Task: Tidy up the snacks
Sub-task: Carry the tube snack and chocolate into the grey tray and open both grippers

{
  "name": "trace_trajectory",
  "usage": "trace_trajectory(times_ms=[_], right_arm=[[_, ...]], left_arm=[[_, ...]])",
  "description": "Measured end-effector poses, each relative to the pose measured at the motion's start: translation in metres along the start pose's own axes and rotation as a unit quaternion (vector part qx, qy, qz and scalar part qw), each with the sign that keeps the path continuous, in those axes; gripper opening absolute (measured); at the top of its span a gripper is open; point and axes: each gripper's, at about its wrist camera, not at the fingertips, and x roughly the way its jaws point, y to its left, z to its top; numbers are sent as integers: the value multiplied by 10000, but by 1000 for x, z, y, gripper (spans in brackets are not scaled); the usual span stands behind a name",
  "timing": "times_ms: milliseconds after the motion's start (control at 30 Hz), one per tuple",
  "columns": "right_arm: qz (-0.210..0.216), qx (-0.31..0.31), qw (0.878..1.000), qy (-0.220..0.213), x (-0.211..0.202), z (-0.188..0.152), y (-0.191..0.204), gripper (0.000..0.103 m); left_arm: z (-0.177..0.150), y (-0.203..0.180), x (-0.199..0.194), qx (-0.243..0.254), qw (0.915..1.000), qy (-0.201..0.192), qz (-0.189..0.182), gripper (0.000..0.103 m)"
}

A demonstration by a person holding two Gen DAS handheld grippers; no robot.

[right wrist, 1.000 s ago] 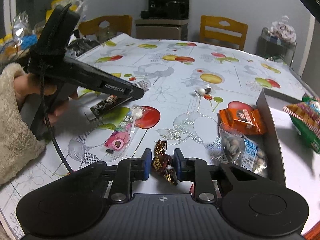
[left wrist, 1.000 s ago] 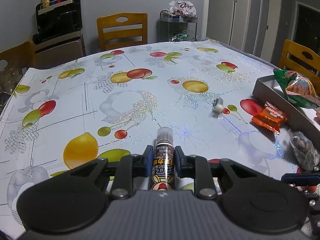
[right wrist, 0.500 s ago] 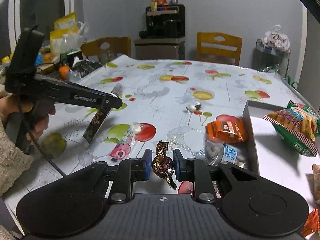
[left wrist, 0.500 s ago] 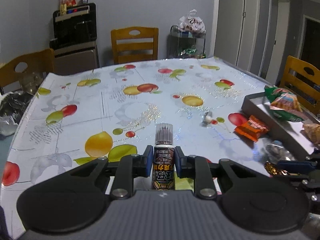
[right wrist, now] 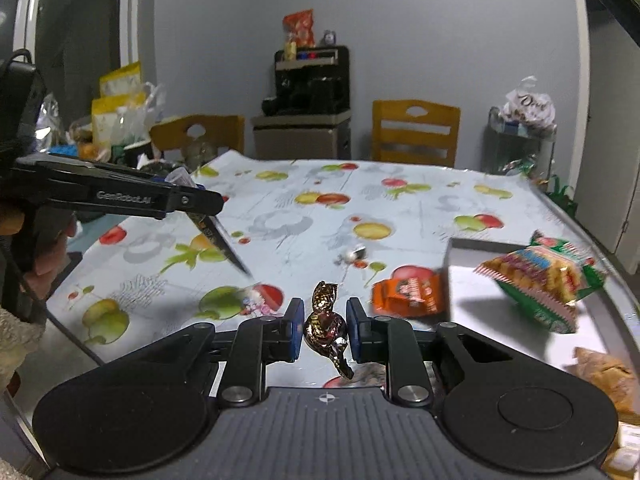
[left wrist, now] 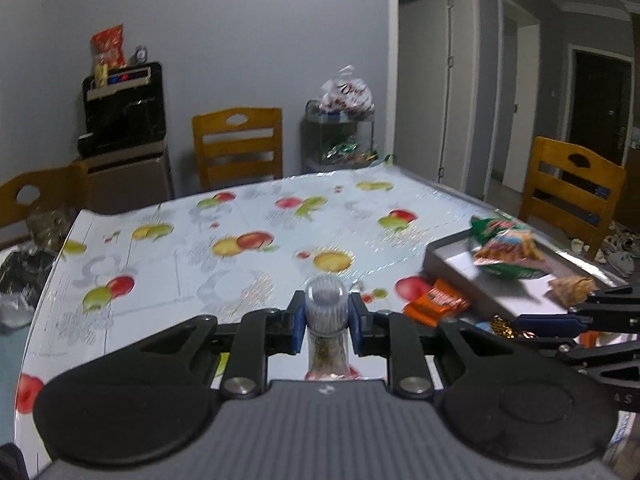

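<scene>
A table (left wrist: 168, 264) covered by a fruit-printed cloth fills both views, with wooden chairs (left wrist: 238, 144) set around it and a black appliance (right wrist: 312, 80) seen on a cabinet by the far wall. A grey tray (right wrist: 472, 280) is seen at the table's right side, holding a green-and-orange snack bag (right wrist: 540, 276); an orange packet (right wrist: 408, 292) lies on the cloth just against the tray's near wall, and a small wrapped sweet (right wrist: 352, 255) lies apart, further out. The left gripper (left wrist: 326, 322) is pinched on a slim stick pack (left wrist: 326, 308), which hangs tilted above the cloth in the right wrist view. The right gripper (right wrist: 325, 326) is clamped on a brown foil candy (right wrist: 324, 322), held in the air near the tray's corner. A pink sachet (right wrist: 256, 300) is partly hidden behind the right gripper's finger. Compared with a second ago, both grippers have been raised higher off the table, and the tray is now seen from closer.
</scene>
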Motion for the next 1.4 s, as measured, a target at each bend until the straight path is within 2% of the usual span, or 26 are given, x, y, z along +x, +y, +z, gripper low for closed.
trace_trajectory(times_ms=[367, 500, 967, 1200, 1400], right_arm=[[-203, 165, 9995, -184, -19, 1, -27, 24], [-277, 304, 9988, -257, -25, -1, -41, 24], [-543, 762, 9945, -466, -42, -13, -98, 24], [-555, 878, 9939, -374, -33, -20, -118, 24], [-560, 938, 9938, -203, -20, -27, -128, 24]], left_arm=[[23, -45, -10, 342, 9983, -177, -436, 16], [30, -63, -2, 446, 9964, -114, -708, 16], [56, -128, 24, 850, 9899, -47, -1137, 15], [74, -154, 46, 879, 9866, 36, -1376, 15], [77, -174, 69, 743, 9828, 254, -1673, 15]])
